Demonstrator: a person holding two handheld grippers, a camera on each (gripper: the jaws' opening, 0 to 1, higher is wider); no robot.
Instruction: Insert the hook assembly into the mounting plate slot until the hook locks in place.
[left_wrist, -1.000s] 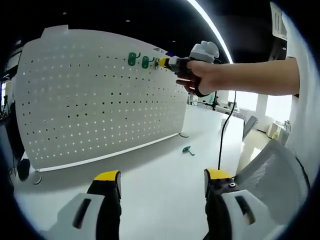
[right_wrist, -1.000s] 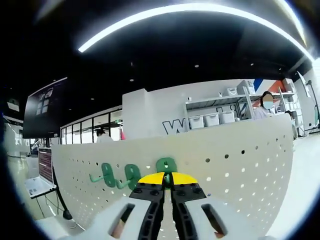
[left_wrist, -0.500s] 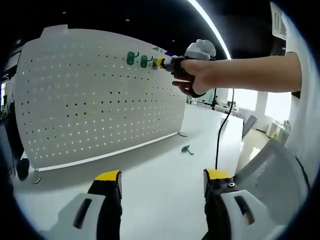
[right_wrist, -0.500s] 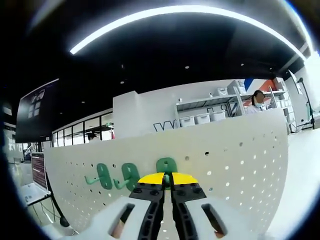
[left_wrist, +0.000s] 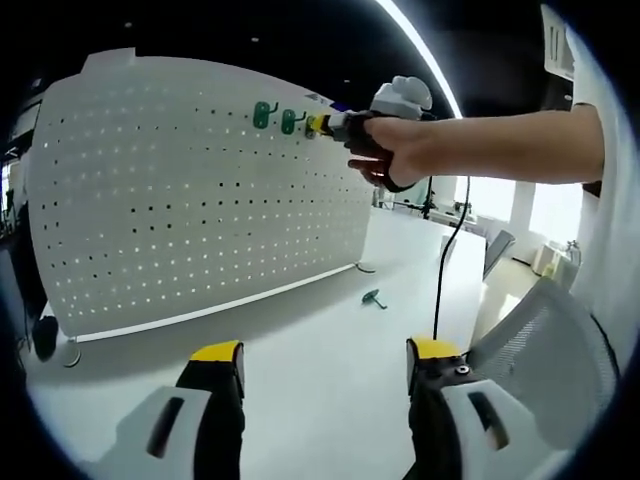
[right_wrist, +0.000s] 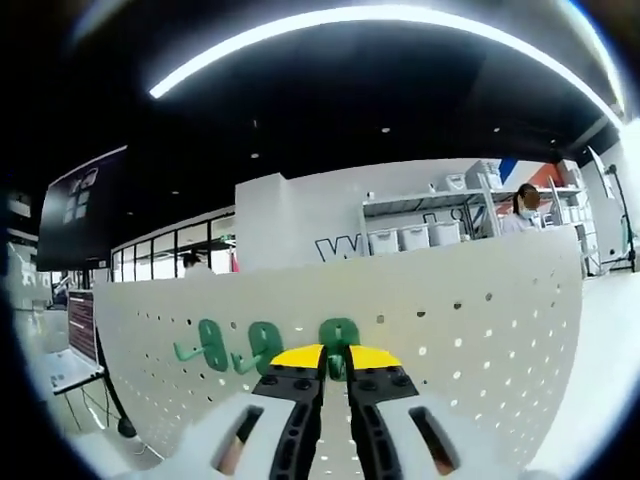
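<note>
The white pegboard (left_wrist: 200, 190) stands on the table (left_wrist: 330, 370). At its twelve o'clock edge the right claw (right_wrist: 335, 358), clamped on a green hook (right_wrist: 338, 335), presses it beside two mounted hooks (right_wrist: 235, 345); a tilted push could miss the slot. The left claw (left_wrist: 315, 358) hangs wide, empty. A spare hook (left_wrist: 375, 299) lies at four o'clock.

A long curved white light strip (right_wrist: 380, 20) arcs across the dark black ceiling (right_wrist: 330, 100) high above the right gripper. Ahead of it, behind the board, stand a white partition wall (right_wrist: 300, 225) and metal shelving with white storage bins (right_wrist: 420, 225). Bright windows (left_wrist: 545, 215) glow beyond the left gripper's right side, near a white mesh-backed chair (left_wrist: 545, 345).
</note>
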